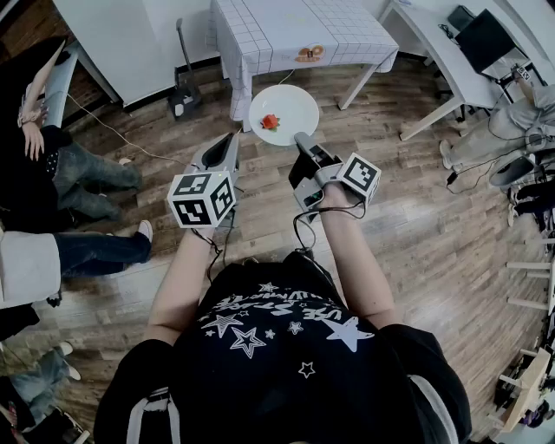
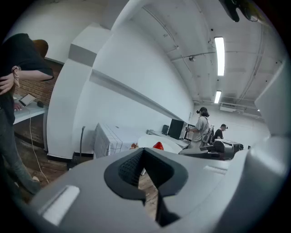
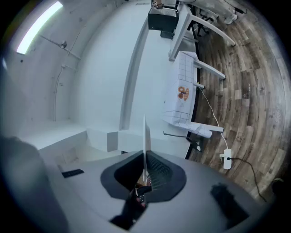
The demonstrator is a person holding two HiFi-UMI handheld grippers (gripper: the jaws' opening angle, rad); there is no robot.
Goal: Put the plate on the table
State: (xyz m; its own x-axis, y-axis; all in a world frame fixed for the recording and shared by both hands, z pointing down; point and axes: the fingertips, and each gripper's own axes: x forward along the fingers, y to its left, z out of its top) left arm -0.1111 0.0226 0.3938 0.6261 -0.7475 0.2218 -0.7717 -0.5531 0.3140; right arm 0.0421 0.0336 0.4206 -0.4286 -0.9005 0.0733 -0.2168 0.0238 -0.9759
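Right gripper (image 1: 301, 139) jaws were clamped on the near rim of the white plate (image 1: 290, 106); the right gripper view showed the plate edge-on between them. The plate was held up over the wood floor (image 1: 416, 225), just in front of the counter (image 1: 295, 26) with the checked cloth, not on it yet. A small red thing (image 1: 270, 121) (couldn't tell what) sat on the plate. Left gripper (image 1: 232, 140) was near the plate's left edge, jaws together, nothing between them.
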